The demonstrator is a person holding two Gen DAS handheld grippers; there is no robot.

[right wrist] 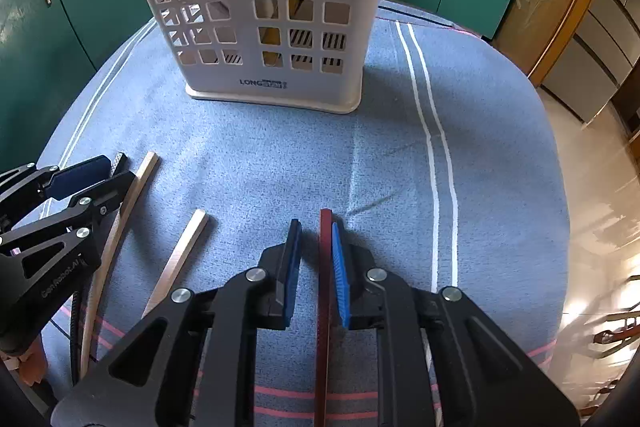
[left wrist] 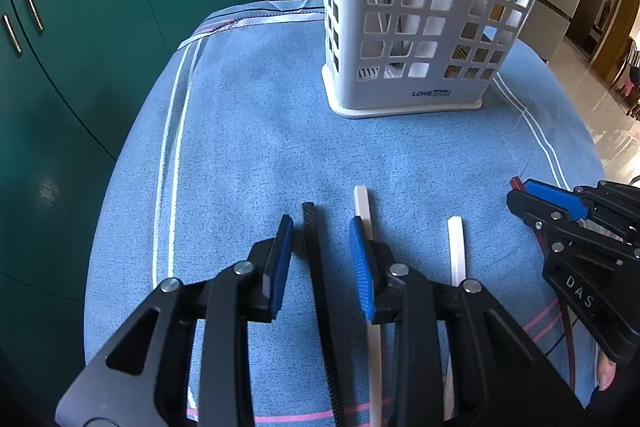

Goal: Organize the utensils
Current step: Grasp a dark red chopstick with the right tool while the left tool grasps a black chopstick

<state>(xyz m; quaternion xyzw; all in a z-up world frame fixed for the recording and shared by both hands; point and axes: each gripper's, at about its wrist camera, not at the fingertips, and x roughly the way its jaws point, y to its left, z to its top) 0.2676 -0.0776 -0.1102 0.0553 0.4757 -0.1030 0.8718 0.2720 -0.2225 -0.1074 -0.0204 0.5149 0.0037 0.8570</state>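
The right gripper (right wrist: 314, 259), jaws narrow and not yet clamped, straddles a red chopstick (right wrist: 325, 291) lying lengthwise along its fingers, against the right pad.

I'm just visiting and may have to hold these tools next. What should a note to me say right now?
Left gripper: fingers open around the black chopstick, not clamping it.
Right gripper: fingers open around the red chopstick; only one pad touches it.
Two pale chopsticks lie on the blue cloth.
The white holder stands behind, with some utensils already inside.
Left to do: grip each stick and drop all four into the holder.
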